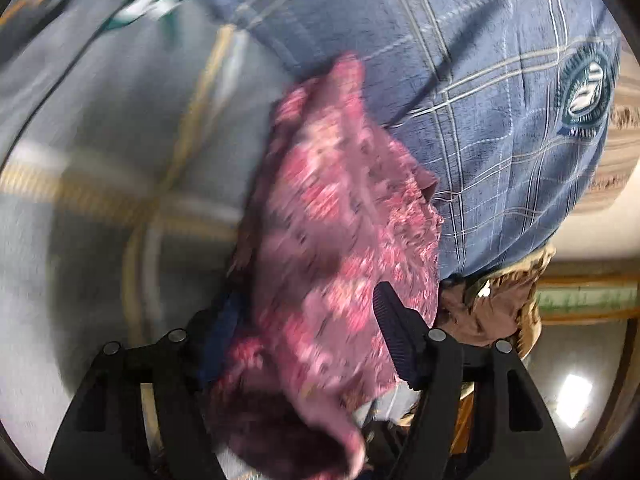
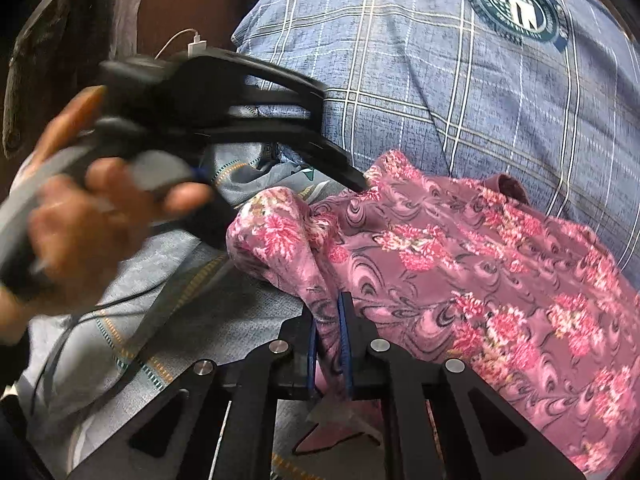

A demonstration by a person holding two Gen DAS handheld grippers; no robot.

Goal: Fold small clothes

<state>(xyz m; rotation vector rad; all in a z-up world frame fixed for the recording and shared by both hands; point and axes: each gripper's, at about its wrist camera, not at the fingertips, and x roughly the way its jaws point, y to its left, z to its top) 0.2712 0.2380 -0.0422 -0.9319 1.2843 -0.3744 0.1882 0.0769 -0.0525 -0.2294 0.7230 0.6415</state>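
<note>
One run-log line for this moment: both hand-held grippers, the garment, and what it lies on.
right hand-held gripper: shut on pink floral garment | left hand-held gripper: open around the garment | garment: bunched, unfolded | surface: blue plaid pillow

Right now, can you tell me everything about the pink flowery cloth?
The pink flowery cloth is thin, soft-looking fabric, mauve with dark swirls and bright pink blossoms. It lies crumpled, not yet folded, across the blue checked bedding. The right gripper pinches a bunched edge between its closed fingers, and the left gripper touches its far edge. In the left wrist view it looks blurred.
</note>
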